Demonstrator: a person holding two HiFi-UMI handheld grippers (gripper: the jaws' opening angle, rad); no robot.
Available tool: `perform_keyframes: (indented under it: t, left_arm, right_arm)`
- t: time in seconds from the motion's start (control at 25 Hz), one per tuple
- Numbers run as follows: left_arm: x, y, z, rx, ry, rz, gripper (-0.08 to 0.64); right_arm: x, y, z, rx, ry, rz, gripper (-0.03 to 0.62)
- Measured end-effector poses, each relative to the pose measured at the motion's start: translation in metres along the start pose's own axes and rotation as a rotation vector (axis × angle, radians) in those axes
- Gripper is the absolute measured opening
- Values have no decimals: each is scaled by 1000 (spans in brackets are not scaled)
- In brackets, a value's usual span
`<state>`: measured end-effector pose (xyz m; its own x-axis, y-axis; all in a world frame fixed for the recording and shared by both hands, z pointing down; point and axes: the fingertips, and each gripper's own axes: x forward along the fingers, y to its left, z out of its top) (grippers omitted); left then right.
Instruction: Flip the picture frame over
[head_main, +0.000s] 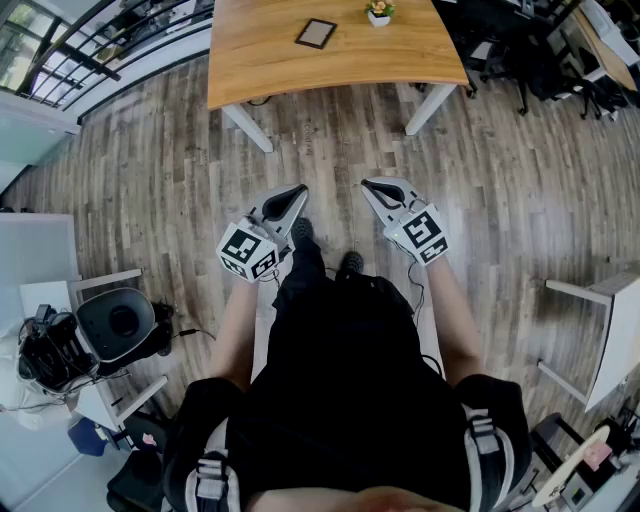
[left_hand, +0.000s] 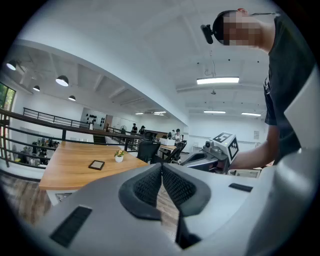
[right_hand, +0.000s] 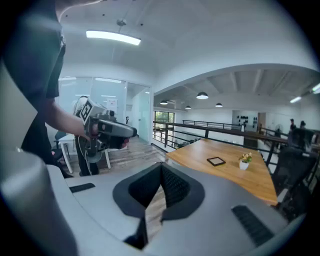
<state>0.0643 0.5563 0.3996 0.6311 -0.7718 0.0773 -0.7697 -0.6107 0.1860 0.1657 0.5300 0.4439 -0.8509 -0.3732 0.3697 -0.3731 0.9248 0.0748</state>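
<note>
A small dark picture frame (head_main: 316, 33) lies flat on a wooden table (head_main: 260, 60) far ahead of me; it also shows in the left gripper view as the picture frame (left_hand: 96, 164) and in the right gripper view as the picture frame (right_hand: 216, 161). My left gripper (head_main: 301, 189) and right gripper (head_main: 366, 184) hang over the floor in front of the person's body, well short of the table. Both are shut with nothing between the jaws. The left gripper (left_hand: 161, 165) sees the right one beside it, and the right gripper (right_hand: 161, 165) sees the left.
A small white pot with flowers (head_main: 378, 12) stands on the table right of the frame. Office chairs (head_main: 520, 50) sit at the far right, a white table (head_main: 610, 330) at the right edge, and a stool with gear (head_main: 110, 330) at the left. Railings (head_main: 90, 50) run along the upper left.
</note>
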Motion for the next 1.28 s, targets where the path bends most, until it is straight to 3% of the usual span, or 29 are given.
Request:
perform_keyframes:
  t: [0.12, 0.56, 0.76, 1.28]
  left_arm:
    - [4, 1, 1, 28, 8, 2, 26]
    - [10, 6, 2, 24, 5, -4, 26]
    - [16, 20, -1, 21, 16, -11, 26]
    - [40, 119, 11, -18, 47, -89, 26]
  right_arm:
    - [2, 1, -3, -36, 15, -5, 6]
    - [1, -8, -19, 57, -5, -34, 8]
    - [13, -19, -24, 53, 27, -51, 8]
    - [89, -64, -11, 109, 89, -156, 8]
